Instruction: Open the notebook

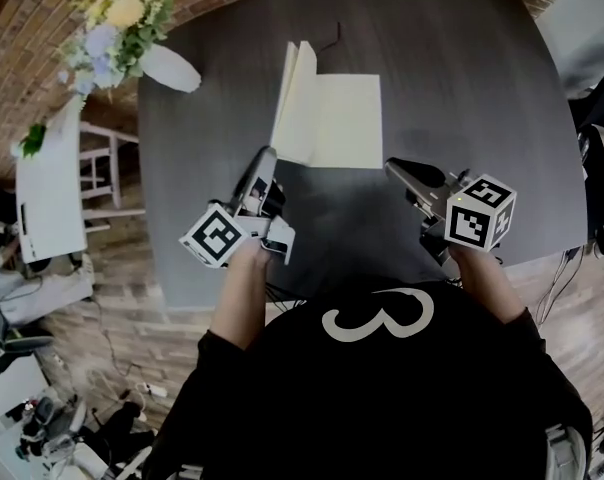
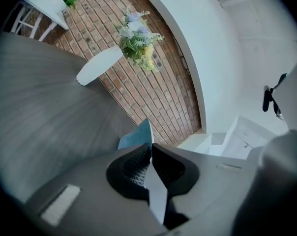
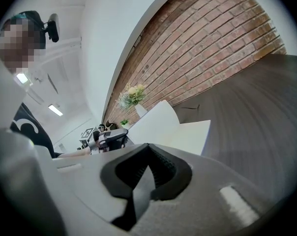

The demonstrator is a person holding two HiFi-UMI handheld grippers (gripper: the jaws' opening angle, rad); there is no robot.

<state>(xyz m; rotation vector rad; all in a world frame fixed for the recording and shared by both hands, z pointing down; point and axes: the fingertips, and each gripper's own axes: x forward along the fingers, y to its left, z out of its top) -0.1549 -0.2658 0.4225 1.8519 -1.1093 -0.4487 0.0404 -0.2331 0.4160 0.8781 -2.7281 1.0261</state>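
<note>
Head view: notebook lies in the middle of the dark surface. Its right page is flat and its cover stands up on edge along the left side.
Left gripper: tip is at the near corner of the raised cover. In the left gripper view the fingers are pinched narrow, with the cover's blue outside coming out right at their tips. That reads as a grip on it.
Right gripper: just beside the notebook's near right corner, apart from it. The right gripper view shows its fingers pressed together with nothing between.
Handling: probably light and thin, with a bendy cover and floppy pages. It may slide on the smooth surface.
Where to hold: free edge of the cover near a corner, with a shallow pinch. The spare gripper could pin the flat page.
Progress: looks about half open, cover not yet laid flat.
</note>
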